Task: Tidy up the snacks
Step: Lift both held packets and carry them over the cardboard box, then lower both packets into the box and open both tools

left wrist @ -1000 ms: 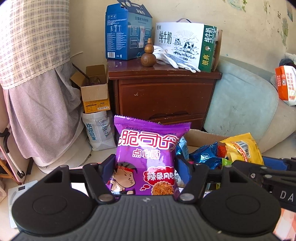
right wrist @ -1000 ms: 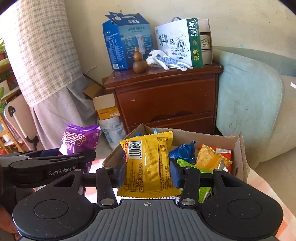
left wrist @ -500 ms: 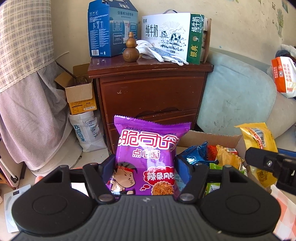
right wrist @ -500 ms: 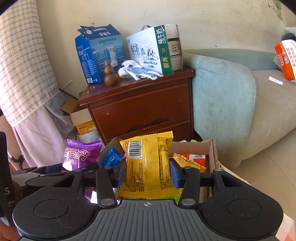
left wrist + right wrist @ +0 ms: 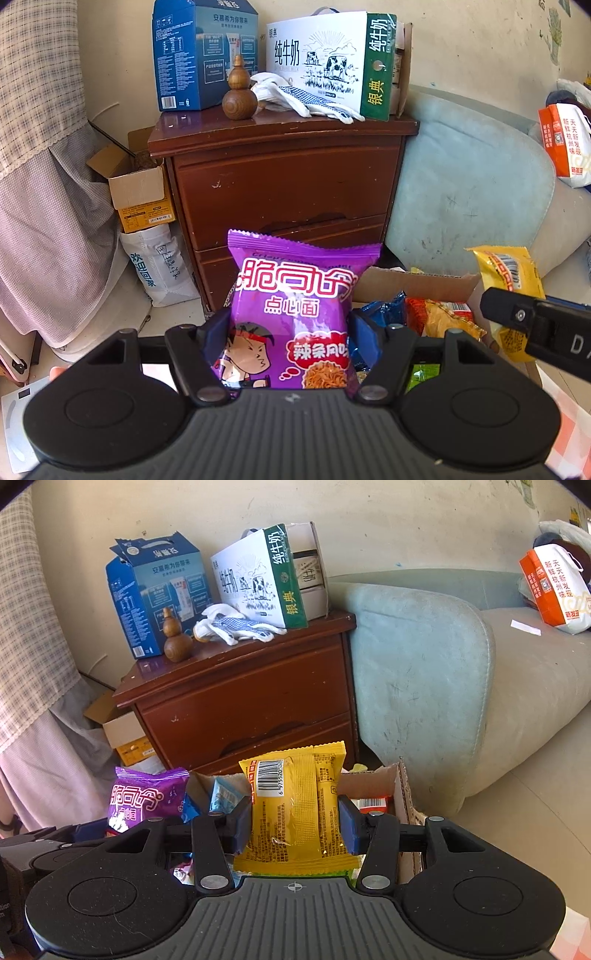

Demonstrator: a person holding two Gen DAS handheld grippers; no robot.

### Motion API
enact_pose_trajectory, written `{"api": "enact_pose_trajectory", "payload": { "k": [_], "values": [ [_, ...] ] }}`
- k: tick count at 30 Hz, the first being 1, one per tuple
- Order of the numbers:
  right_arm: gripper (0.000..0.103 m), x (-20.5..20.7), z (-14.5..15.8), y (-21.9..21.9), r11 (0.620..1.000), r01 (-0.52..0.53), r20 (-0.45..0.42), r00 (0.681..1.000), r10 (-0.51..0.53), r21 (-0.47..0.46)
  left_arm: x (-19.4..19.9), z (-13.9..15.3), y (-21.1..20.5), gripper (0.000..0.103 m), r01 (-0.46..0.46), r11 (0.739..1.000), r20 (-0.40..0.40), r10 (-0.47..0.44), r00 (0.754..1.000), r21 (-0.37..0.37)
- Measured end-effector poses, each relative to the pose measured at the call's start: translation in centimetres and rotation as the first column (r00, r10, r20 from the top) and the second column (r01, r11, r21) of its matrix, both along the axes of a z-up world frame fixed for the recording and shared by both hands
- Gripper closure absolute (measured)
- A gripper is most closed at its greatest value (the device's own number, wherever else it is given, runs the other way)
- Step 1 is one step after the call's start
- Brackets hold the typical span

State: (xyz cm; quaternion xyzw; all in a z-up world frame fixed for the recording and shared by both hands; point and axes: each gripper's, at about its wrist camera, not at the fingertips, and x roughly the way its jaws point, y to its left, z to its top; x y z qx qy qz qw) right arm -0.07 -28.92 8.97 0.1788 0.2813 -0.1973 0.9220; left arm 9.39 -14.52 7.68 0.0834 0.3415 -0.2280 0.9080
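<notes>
Snacks: the purple packet (image 5: 291,317) is clamped upright in the left gripper (image 5: 288,328), the yellow packet (image 5: 295,812) in the right gripper (image 5: 293,821), both just above the cardboard box (image 5: 417,282). Several snacks are boxed; 2 remain to drop.

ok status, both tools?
Left tool shut on purple noodle pack. Right tool shut on yellow snack pack. Both above open snack box. Nothing blocking.
</notes>
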Motion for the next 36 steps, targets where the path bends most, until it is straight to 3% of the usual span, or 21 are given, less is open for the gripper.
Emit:
{"api": "enact_pose_trajectory", "payload": {
  "k": [10, 11, 13, 14, 20, 36],
  "values": [
    [0.055, 0.8, -1.7, -2.1, 0.998, 0.047, -0.019, 0.999, -0.047, 0.043, 1.2, -1.5, -1.7, 0.034, 0.028, 1.000, -0.022, -0.027, 0.999, 0.008],
    [0.054, 0.8, -2.1, -2.3, 0.997, 0.062, -0.016, 0.998, -0.062, 0.048, 1.3, -1.7, -1.9, 0.031, 0.032, 0.999, -0.022, -0.032, 0.999, 0.013],
    [0.050, 0.8, -2.7, -3.0, 0.994, 0.093, -0.018, 0.996, -0.092, 0.064, 1.3, -1.9, -1.9, 0.011, 0.025, 1.000, -0.020, -0.025, 0.999, 0.009],
    [0.048, 0.8, -2.8, -3.2, 0.992, 0.099, -0.023, 0.995, -0.097, 0.076, 1.2, -1.9, -1.8, 0.009, 0.019, 1.000, -0.016, -0.019, 1.000, 0.003],
    [0.041, 0.3, -2.1, -3.1, 0.992, 0.083, -0.012, 0.997, -0.083, 0.090, 0.7, -0.8, -1.3, 0.007, -0.003, 1.000, -0.011, 0.003, 1.000, 0.007],
    [0.019, -1.4, -0.4, 0.9, 0.997, 0.075, -0.103, 0.992, -0.074, 0.008, -2.2, -0.6, 3.1, 0.002, -0.050, 0.995, -0.142, 0.062, 0.988, 0.084]
  ]
}}
